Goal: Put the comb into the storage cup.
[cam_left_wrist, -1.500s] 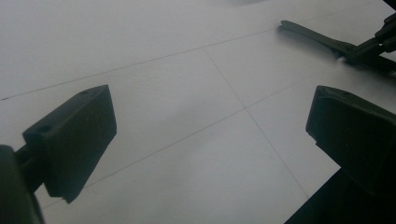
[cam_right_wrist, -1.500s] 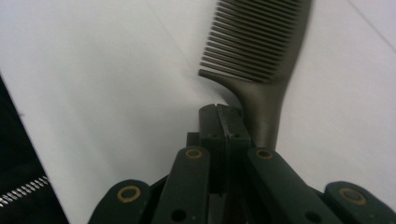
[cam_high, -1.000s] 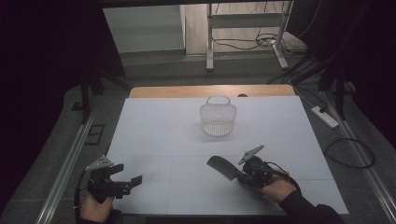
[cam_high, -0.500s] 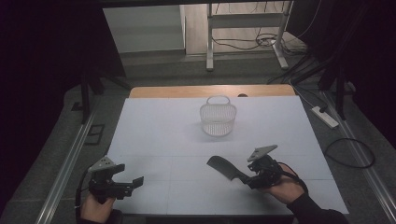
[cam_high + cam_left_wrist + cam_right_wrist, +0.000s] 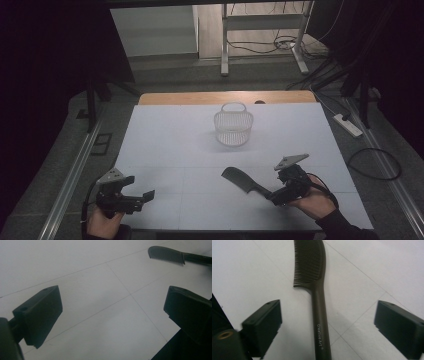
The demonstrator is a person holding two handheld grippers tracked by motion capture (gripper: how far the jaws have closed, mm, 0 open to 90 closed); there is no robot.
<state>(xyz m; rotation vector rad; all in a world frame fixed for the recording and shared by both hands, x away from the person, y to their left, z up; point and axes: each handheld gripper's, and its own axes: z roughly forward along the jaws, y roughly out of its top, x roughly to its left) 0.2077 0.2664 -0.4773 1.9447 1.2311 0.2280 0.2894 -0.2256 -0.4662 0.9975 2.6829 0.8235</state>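
Right gripper (image 5: 278, 192) had its jaws spread wide, just been opening, nothing pinched. The comb (image 5: 315, 290) lay flat on the white bench (image 5: 175, 150), handle running between the two jaws but touching neither pad, going by the right gripper view. Long axis ran roughly along the gripper's line of sight: handle end nearest the jaws, toothed head pointing away. In the high view the comb (image 5: 243, 181) lay diagonally, head toward bench centre, handle toward the right hand (image 5: 314, 201).

Left gripper (image 5: 134, 199) sat at the near-left corner, jaws apart and empty, well away from the comb; its own camera saw the comb (image 5: 172, 255) far off at the upper right. Right hand was clearly the nearer one.

Wire basket (image 5: 233, 125) stood upright toward the far middle of the bench, handle up, apparently empty. It lay well apart from the comb, beyond the toothed end and a bit left.

My read: comb had just been let go, or a regrip on the handle was pending.
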